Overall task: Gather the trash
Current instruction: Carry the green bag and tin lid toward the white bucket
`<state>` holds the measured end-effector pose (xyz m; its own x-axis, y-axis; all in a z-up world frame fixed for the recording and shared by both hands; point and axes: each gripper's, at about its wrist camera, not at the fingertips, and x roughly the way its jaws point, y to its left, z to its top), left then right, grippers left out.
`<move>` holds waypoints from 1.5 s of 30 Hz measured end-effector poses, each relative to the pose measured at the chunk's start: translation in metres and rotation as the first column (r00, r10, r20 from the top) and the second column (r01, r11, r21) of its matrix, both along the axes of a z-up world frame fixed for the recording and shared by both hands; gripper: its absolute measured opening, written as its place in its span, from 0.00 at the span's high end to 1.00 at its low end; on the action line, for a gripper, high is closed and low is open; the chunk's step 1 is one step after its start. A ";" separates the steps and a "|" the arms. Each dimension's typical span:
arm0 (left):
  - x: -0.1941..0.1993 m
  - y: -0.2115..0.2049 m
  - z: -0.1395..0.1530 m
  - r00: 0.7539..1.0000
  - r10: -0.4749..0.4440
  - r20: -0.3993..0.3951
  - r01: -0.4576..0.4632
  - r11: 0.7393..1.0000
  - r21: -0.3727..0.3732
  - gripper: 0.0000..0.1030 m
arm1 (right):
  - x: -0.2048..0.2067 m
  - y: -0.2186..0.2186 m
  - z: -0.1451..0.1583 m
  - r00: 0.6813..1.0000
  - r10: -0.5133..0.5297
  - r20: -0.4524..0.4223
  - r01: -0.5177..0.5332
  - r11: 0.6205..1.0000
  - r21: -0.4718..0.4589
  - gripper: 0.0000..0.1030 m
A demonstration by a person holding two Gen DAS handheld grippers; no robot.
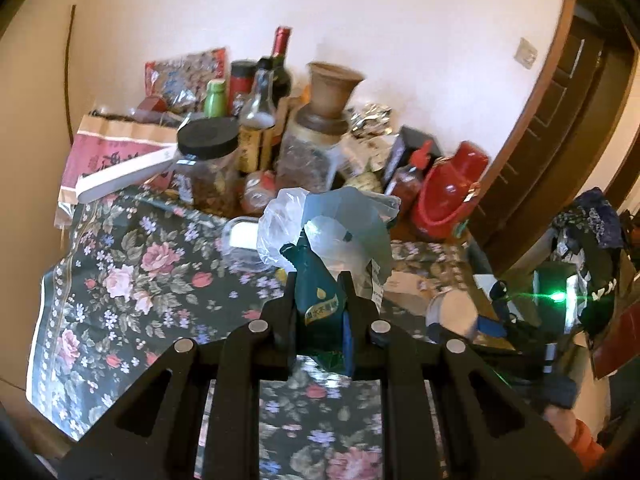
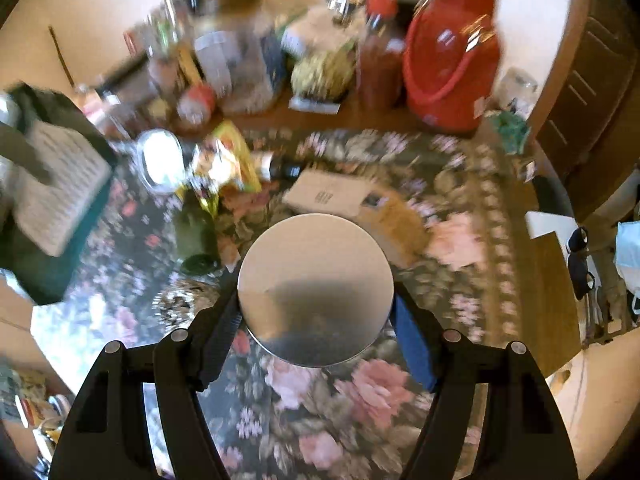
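My left gripper (image 1: 318, 292) is shut on a dark green pouch (image 1: 316, 292) with a yellow label, held above the floral tablecloth (image 1: 132, 264). A crumpled clear plastic bag (image 1: 332, 224) rises just beyond the pouch. My right gripper (image 2: 316, 300) is shut on a round silver can (image 2: 316, 288), its flat top facing the camera, held above the cloth. The can and right gripper also show in the left wrist view (image 1: 454, 308). On the cloth ahead of the right gripper lie a green bottle (image 2: 196, 236), a yellow wrapper (image 2: 228, 160) and a cardboard box (image 2: 360, 200).
The back of the table is crowded: a red thermos (image 1: 448, 196), jars (image 1: 208, 168), a wine bottle (image 1: 278, 64), a clay pot (image 1: 330, 88), foil (image 1: 370, 118). A clear lidded dish (image 2: 160, 160) sits left of the wrapper. A wooden door (image 1: 560, 128) stands at right.
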<state>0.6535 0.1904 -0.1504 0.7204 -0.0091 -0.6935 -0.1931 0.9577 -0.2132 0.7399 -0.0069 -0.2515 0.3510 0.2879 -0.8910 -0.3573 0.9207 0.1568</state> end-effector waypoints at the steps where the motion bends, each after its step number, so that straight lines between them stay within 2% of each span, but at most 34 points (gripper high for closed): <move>1: -0.002 -0.005 0.004 1.000 -0.001 0.009 0.001 1.000 0.001 0.84 | -0.004 -0.008 0.013 1.000 -0.005 0.023 0.005 1.000 0.017 0.33; 9: -0.047 -0.082 0.051 0.991 -0.001 0.132 -0.006 0.999 0.049 0.84 | -0.045 -0.074 0.102 0.978 -0.023 0.208 -0.007 0.990 0.141 0.33; 16: -0.104 -0.128 0.087 0.976 0.034 0.216 -0.044 0.998 0.042 0.84 | -0.084 -0.109 0.154 0.947 0.002 0.320 -0.075 0.974 0.215 0.33; 21: -0.140 -0.144 0.108 0.965 0.047 0.256 -0.070 0.994 0.080 0.84 | -0.113 -0.125 0.184 0.923 0.014 0.385 -0.126 0.956 0.266 0.33; 27: -0.178 -0.147 0.122 0.954 0.024 0.300 -0.060 0.992 0.112 0.84 | -0.153 -0.129 0.201 0.900 0.000 0.436 -0.145 0.944 0.298 0.33; 33: -0.227 -0.138 0.129 0.942 -0.028 0.334 -0.014 0.992 0.124 0.84 | -0.197 -0.127 0.210 0.886 -0.042 0.462 -0.112 0.947 0.301 0.33; 40: -0.297 -0.109 0.124 0.942 -0.077 0.328 0.037 0.991 0.127 0.84 | -0.267 -0.109 0.216 0.877 -0.103 0.468 -0.050 0.952 0.302 0.33; 45: -0.348 -0.089 0.111 0.948 -0.108 0.298 0.074 0.990 0.124 0.84 | -0.325 -0.092 0.211 0.885 -0.138 0.446 -0.006 0.952 0.305 0.33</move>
